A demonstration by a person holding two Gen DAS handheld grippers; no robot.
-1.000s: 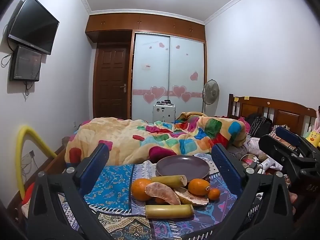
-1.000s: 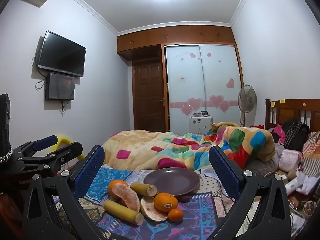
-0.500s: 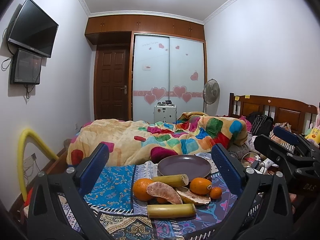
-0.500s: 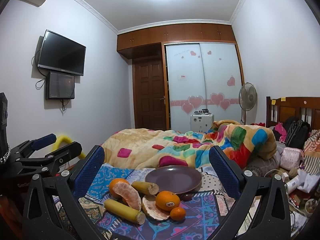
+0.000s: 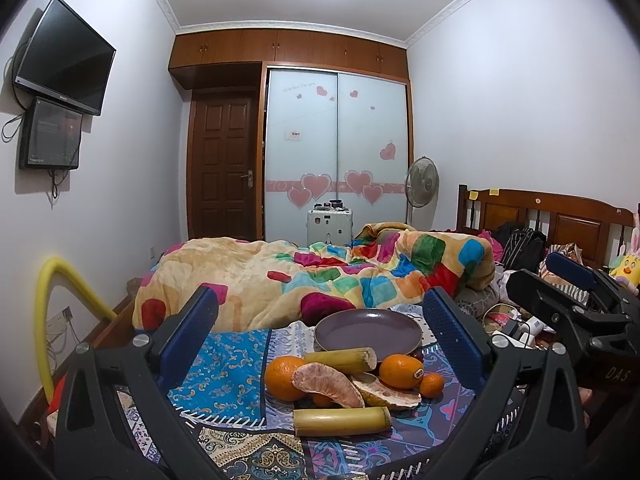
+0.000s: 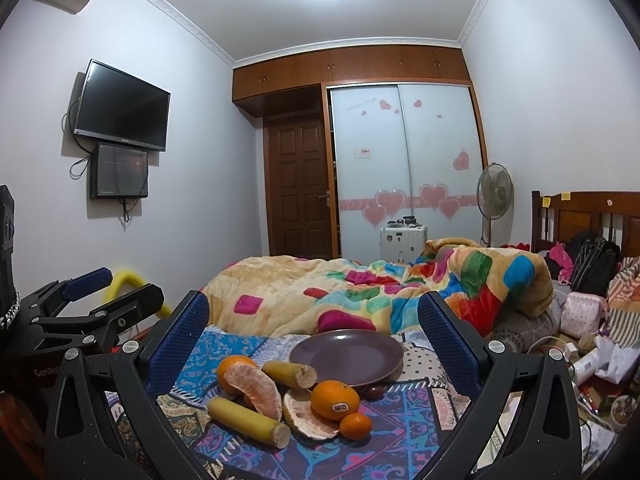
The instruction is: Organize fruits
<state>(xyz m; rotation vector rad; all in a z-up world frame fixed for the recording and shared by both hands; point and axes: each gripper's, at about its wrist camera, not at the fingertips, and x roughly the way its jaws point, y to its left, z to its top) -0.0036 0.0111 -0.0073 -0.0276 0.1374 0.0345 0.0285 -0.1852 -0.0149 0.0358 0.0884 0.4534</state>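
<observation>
Through the left wrist camera we see our left tool (image 5: 320, 336) spread wide with nothing between its blue pads, framing the fruit in the lower middle of the frame. The fruit lies on a patterned cloth (image 5: 224, 364): a large orange (image 5: 282, 376) at the left of the pile, a peeled citrus segment (image 5: 328, 384) leaning in front of it, a piece of peel (image 5: 380, 392) to its right, a stickered orange (image 5: 401, 371) and a small tangerine (image 5: 432, 385) at the right. One sugarcane piece (image 5: 340, 360) lies behind the pile, another (image 5: 342, 421) in front. The empty purple plate (image 5: 368, 330) sits just behind the fruit, in front of the colourful quilt (image 5: 320, 276). Our right tool (image 5: 560, 288) shows at the right edge, its fingers apart.

Through the right wrist camera our right tool (image 6: 312, 332) is likewise wide and holds nothing. The plate (image 6: 346, 356) is at the centre, slightly below the middle, with the fruit at its lower left: the large orange (image 6: 234, 364), the segment (image 6: 254, 390), the near sugarcane (image 6: 248, 420), the far sugarcane (image 6: 290, 374), the peel (image 6: 306, 416), the stickered orange (image 6: 335, 400) and the tangerine (image 6: 355, 426). Our left tool (image 6: 104, 292) appears at the left edge, fingers parted.
</observation>
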